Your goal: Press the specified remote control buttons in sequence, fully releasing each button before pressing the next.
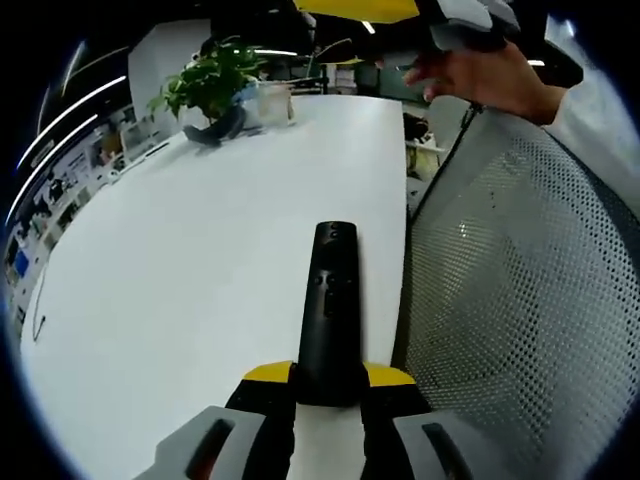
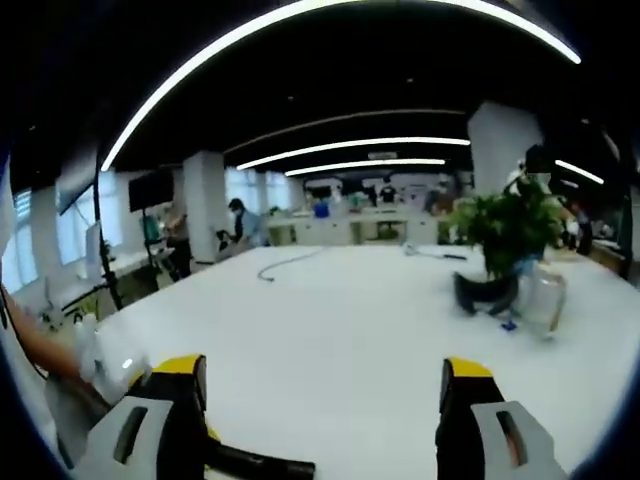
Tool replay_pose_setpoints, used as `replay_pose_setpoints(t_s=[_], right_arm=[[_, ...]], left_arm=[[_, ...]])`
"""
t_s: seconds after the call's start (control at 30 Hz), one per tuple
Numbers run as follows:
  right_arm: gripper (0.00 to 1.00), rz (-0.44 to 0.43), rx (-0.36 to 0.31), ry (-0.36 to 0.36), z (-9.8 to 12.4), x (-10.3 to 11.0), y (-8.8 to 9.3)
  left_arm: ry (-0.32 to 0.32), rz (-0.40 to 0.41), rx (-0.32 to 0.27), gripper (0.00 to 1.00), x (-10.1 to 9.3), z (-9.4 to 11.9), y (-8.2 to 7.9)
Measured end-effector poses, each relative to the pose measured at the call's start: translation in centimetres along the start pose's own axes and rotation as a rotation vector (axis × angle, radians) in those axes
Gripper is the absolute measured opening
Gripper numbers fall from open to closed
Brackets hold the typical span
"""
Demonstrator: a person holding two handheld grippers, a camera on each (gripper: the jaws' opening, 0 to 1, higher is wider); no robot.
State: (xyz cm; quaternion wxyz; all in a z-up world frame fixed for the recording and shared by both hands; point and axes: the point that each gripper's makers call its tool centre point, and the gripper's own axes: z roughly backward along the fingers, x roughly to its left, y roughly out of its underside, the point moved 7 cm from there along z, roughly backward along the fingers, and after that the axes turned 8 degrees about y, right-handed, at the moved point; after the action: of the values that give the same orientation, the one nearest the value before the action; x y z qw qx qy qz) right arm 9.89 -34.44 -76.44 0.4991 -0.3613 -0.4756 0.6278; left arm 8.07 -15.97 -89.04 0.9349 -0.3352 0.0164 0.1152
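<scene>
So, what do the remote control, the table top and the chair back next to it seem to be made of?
The remote control, shut in the left hand-held gripper, looks like matte black plastic with faint sheen along its edges. The table top is smooth white, probably laminate; it reflects light softly. The chair back appears to be grey woven mesh, given its regular small holes.
</scene>
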Motion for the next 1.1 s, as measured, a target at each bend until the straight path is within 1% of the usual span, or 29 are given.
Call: replay_pose_setpoints(t_s=[0.1, 0.17, 0.2, 0.3, 0.37, 0.5, 0.63, 0.77, 0.9, 1.1], right_arm=[[0.99, 0.02, -0.012, -0.001, 0.1, 0.1, -0.2], [0.99, 0.025, -0.023, -0.02, 0.1, 0.4, -0.3], [0.99, 0.048, -0.024, -0.019, 0.1, 0.6, -0.2], [0.99, 0.066, -0.004, -0.022, -0.1, 0.7, 0.0], [0.99, 0.072, -0.004, -0.019, -0.1, 0.6, 0.0], [0.99, 0.054, 0.015, -0.028, -0.3, 0.5, 0.2], [0.99, 0.052, 0.007, -0.027, -0.2, 0.5, 0.1], [0.99, 0.054, 0.019, -0.031, -0.4, 0.6, 0.3], [0.96, 0.063, 0.031, -0.027, -0.4, 0.5, 0.4], [0.97, 0.058, 0.032, -0.014, -0.5, 0.3, 0.4]], left_arm=[[0.013, -0.021, 0.021, 0.23, 0.4, 0.0, -0.1], [0.021, -0.028, 0.031, 0.23, 0.8, 0.1, -0.3], [0.022, -0.029, 0.033, 0.23, 0.9, 0.1, -0.3], [0.032, -0.026, 0.037, 0.23, 1.3, 0.1, -0.6], [0.039, -0.025, 0.048, 0.23, 1.5, 0.1, -0.7], [0.033, -0.04, 0.06, 0.23, 2.5, 0.3, -1.0], [0.019, -0.054, 0.076, 0.23, 4.2, 0.6, -1.5], [-0.001, -0.079, 0.095, 0.23, 6.2, 0.9, -1.8], [-0.029, -0.082, 0.102, 0.23, 8.0, 1.2, -2.2], [-0.054, -0.075, 0.109, 0.23, 10.3, 1.5, -2.4]])
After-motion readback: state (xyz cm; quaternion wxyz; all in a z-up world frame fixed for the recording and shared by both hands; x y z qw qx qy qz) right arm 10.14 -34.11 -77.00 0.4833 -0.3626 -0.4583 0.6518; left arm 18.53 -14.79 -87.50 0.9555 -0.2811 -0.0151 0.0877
